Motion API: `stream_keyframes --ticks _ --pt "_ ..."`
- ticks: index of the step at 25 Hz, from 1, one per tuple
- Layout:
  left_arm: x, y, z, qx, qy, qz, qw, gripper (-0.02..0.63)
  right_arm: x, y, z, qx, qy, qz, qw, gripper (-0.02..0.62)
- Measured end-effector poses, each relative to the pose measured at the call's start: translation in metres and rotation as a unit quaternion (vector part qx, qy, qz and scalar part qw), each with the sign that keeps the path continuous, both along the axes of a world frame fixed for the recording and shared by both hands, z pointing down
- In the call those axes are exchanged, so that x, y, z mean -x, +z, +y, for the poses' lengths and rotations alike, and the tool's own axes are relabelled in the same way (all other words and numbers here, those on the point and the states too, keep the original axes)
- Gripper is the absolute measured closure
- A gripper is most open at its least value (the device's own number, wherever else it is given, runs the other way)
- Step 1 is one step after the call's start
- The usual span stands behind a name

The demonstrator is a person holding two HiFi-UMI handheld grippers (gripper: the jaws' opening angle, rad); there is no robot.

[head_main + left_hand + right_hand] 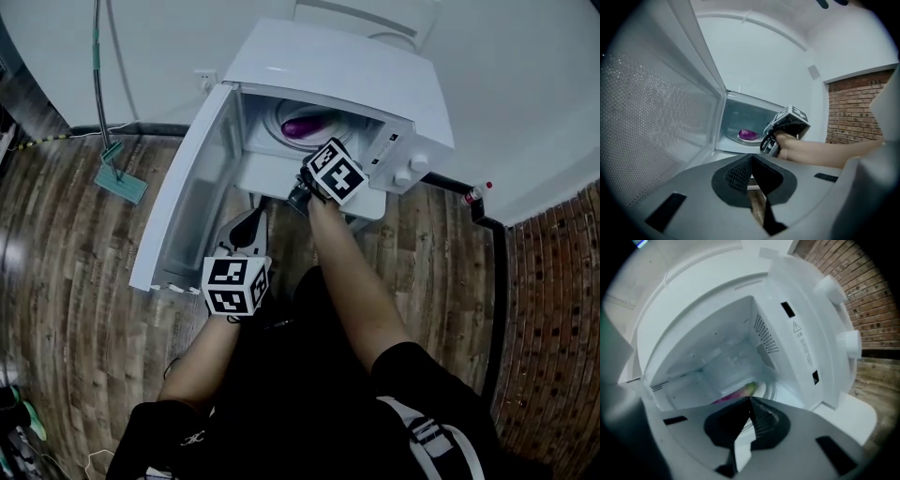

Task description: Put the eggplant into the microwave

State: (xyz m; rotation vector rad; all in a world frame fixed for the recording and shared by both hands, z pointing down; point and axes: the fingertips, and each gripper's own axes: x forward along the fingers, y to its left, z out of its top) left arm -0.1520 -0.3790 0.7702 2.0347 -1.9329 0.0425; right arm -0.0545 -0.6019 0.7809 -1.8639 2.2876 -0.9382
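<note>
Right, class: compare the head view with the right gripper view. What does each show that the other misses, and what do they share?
Only the head view: the left hand-held gripper and a mop. Only the right gripper view: vent holes in the cavity wall and a warning label. Both: the microwave, its knobs and the eggplant inside.

From the head we look steeply down on the microwave (337,66) and its open door (183,206), both arms below us. The left gripper (751,158) view sits low and farther back, facing almost level along the door's inner side into the cavity. The right gripper (750,401) view sits close at the mouth, rolled askew, looking in. All three share the cavity and the eggplant (305,126)
</note>
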Motion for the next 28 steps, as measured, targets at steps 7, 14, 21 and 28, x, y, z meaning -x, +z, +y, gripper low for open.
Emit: stream_keyframes --ticks 7,14,21,28 --pt "-0.014 -0.007 -0.018 -0.007 0.008 -0.012 0.9999 0.606 -0.005 -0.025 0.054 -0.087 -0.137 0.045 0.986 0.583" --pt "-0.035 -0.012 -0.046 -0.013 0.025 -0.012 0.9995 0.606 -0.019 -0.052 0.098 -0.199 -0.263 0.197 0.923 0.583" --pt "-0.060 -0.099 -0.054 -0.002 0.051 0.005 0.9987 0.606 -0.043 -0.149 0.117 -0.230 -0.245 0.184 0.924 0.583" --pt "-0.082 -0.272 -0.042 0.004 0.053 -0.011 0.9985 0.606 -0.058 -0.315 0.145 -0.209 -0.241 0.149 0.936 0.583"
